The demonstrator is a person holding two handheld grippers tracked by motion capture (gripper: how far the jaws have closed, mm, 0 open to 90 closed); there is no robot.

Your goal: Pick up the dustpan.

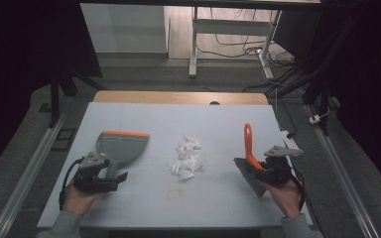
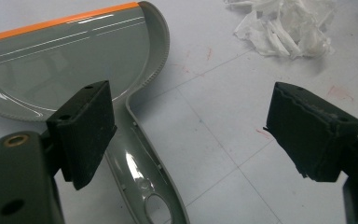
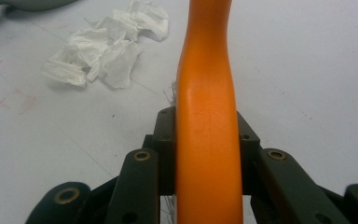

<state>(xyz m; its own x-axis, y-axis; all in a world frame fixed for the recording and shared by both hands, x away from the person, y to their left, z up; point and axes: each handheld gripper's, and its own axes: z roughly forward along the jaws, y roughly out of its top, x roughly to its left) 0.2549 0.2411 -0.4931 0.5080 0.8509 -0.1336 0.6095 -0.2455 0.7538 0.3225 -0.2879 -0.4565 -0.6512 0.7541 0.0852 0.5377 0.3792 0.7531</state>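
I work at the table (image 1: 129, 198), a pale flat board, and I start from the biggest thing on it. The dustpan (image 1: 120, 147) lies flat at the left side, grey plastic with an orange strip on its front edge. I judge it as light and stiff, but smooth and a little slippery. Its handle (image 2: 142, 172) points toward me and is the good place to grip; the pan part is too wide. My left gripper (image 1: 110, 182) stands with jaws wide apart, over this handle, and holds nothing.

The brush (image 1: 250, 163) is at the right side. My right gripper (image 1: 262, 173) is clamped on the orange handle (image 3: 207, 116), low, near the dark bristles (image 1: 248, 174), and the handle stands up and away from me. The handle is hard and glossy, so I think it can turn in the pads if I push sideways too strongly. The bristles are soft and will bend.

The paper scraps (image 1: 185, 156) sit in a loose heap in the middle of the table, between dustpan and brush, well apart from both. They look very light and crumpled, so a fast stroke may scatter them.
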